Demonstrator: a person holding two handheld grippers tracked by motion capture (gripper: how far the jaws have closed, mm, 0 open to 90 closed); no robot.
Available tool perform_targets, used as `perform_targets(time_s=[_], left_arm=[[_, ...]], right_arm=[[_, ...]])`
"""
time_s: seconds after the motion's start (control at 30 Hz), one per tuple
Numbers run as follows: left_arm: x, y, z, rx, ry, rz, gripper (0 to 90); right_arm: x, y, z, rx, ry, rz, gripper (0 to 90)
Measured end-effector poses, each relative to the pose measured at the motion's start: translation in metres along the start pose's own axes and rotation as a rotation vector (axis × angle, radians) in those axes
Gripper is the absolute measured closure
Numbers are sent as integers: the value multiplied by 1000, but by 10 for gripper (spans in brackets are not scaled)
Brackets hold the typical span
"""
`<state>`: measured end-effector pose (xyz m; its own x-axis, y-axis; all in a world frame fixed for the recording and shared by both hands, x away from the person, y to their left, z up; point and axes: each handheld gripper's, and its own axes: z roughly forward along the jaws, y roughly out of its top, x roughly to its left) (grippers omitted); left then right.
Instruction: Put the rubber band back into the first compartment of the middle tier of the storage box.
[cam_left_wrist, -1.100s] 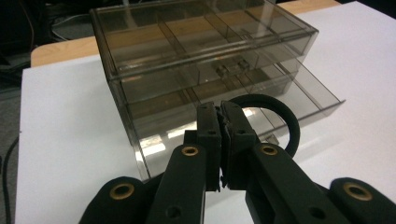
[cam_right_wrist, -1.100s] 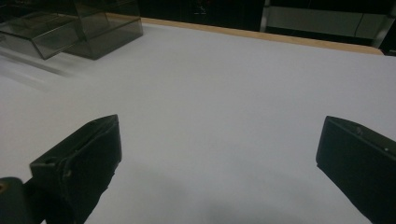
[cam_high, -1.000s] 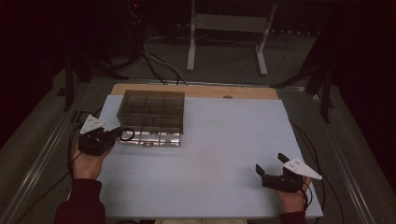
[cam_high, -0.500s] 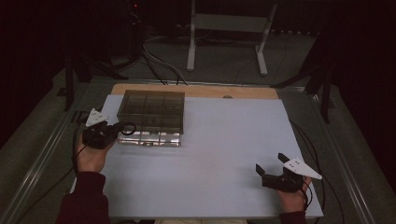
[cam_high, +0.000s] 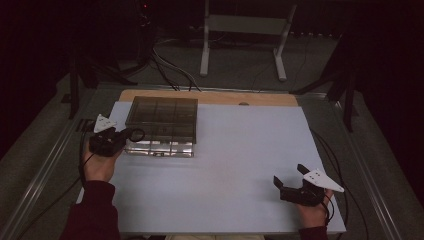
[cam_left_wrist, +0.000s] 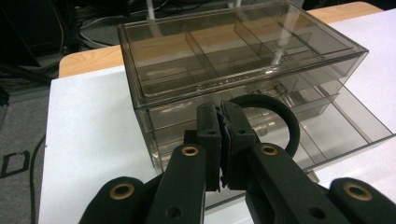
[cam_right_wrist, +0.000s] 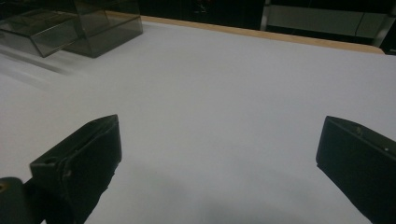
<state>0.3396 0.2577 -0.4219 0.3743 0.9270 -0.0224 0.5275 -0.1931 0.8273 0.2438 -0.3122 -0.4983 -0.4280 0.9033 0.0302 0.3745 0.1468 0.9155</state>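
Note:
A smoked clear plastic drawer box (cam_high: 162, 115) (cam_left_wrist: 233, 51) stands at the back left of the white tabletop (cam_high: 240, 150). Its lower drawer (cam_high: 160, 147) (cam_left_wrist: 348, 123) is pulled out toward me. My left gripper (cam_high: 120, 137) (cam_left_wrist: 223, 140) sits at the box's left front corner, shut on a black ring (cam_high: 136, 134) (cam_left_wrist: 280, 119) held in front of the open drawer. My right gripper (cam_high: 290, 176) (cam_right_wrist: 219, 130) rests near the front right of the table, jaws wide open with nothing between them. The box (cam_right_wrist: 74, 23) shows far off in the right gripper view.
A wooden strip (cam_high: 210, 97) runs along the table's back edge. Metal rails (cam_high: 45, 165) flank both sides, and cables (cam_high: 170, 70) and a white stand (cam_high: 245, 30) lie on the floor behind. Bare white surface spreads between the two grippers.
My left gripper has moved a little away from me, carrying the black ring up along the box's left front. The right gripper has stayed in place.

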Motion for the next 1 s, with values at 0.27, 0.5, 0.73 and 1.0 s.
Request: perform_targets(time_s=[0.27,0.5,0.73,1.0], left_arm=[[2,5,4,13,11,2,884],[2,10,9,23,13,5,884],[4,13,15,29,13,-2,884],[6,12,22,33,20,-9,884]], right_arm=[[0,0,0,-1,0,0,6],[0,0,0,0,1,1,6],[0,0,0,0,2,0,6],[0,0,1,1,2,1,6]])
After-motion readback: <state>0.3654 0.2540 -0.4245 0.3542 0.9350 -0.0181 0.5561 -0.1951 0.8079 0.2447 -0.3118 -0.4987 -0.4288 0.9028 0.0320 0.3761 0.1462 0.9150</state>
